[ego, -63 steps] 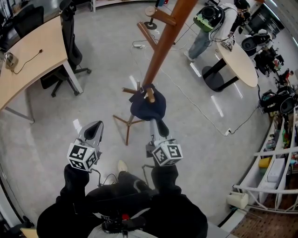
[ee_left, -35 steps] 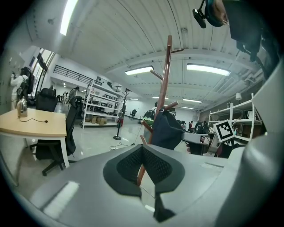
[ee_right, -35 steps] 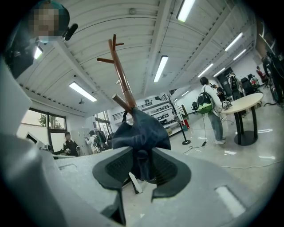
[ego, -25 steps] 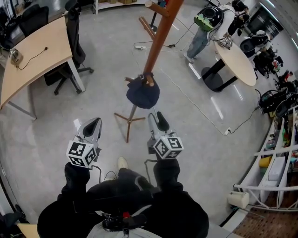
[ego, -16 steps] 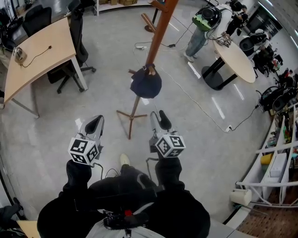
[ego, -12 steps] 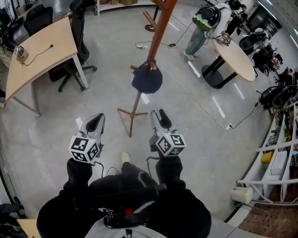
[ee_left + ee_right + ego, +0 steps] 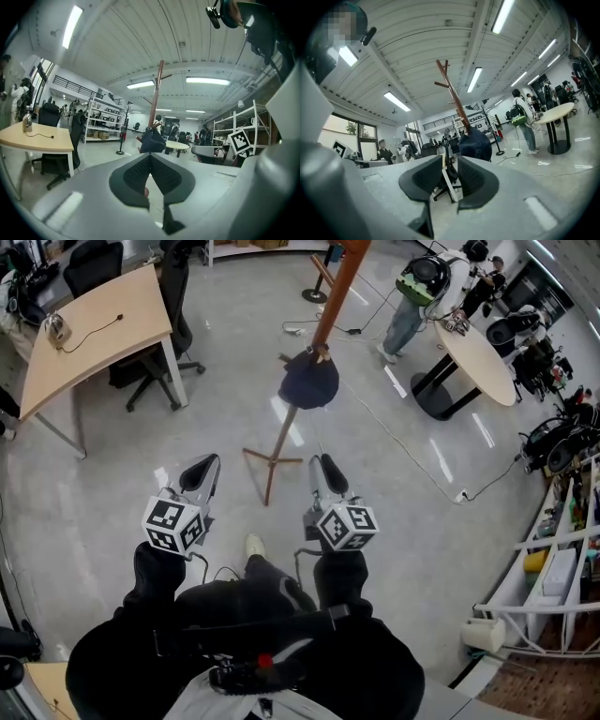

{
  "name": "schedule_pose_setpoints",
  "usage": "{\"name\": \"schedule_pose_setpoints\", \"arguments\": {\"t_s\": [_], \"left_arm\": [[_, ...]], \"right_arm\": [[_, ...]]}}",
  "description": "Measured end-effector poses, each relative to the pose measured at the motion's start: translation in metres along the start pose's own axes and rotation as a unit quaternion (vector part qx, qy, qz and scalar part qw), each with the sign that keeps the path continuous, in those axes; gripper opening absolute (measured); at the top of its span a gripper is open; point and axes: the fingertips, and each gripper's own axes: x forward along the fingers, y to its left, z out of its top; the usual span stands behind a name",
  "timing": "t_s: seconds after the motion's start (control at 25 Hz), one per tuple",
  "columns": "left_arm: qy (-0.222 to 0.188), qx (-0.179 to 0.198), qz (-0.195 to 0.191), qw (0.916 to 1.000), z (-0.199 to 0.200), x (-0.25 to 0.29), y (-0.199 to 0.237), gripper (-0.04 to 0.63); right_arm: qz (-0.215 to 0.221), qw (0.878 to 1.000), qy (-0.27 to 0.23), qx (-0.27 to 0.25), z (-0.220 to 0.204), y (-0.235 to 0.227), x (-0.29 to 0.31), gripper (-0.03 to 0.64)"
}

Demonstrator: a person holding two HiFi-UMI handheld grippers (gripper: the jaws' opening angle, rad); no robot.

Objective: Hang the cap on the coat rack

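Navy cap [image 7: 308, 382] on coat rack [image 7: 336, 287] | well beyond left tongs [image 7: 206, 463], right tongs [image 7: 321, 465]

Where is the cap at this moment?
In the head view the cap hangs on the coat rack, upper centre, well ahead of the left gripper and right gripper, touching neither.

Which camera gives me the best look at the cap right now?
The head view: the whole cap shows, hanging on a peg of the rack. The right gripper view shows it side-on, its bottom hidden behind the fingers. The left gripper view shows it small and far off.
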Motion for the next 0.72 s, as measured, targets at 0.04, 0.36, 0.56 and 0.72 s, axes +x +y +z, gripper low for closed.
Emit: {"name": "schedule_pose_setpoints", "arguments": {"t_s": [0.04,0.36,0.56,0.72], "left_arm": [[-0.001,0.002,-0.001,1.0,0.001,-0.004,-0.002,0.003],[-0.008,0.012,-0.01,0.9998,0.006,-0.037,-0.016,0.003],[-0.011,0.014,-0.018,0.9997,0.006,-0.052,-0.028,0.003],[-0.015,0.013,-0.022,0.9995,0.005,-0.063,-0.035,0.003]], "right_arm": [[0.0,1.0,-0.002,0.0,0.0,0.003,-0.003,0.101],[0.001,1.0,-0.01,-0.008,-0.003,0.03,-0.031,0.083],[-0.006,1.0,-0.017,-0.009,0.0,0.038,-0.053,0.075],[-0.012,1.0,-0.021,-0.015,0.002,0.045,-0.068,0.063]]}}
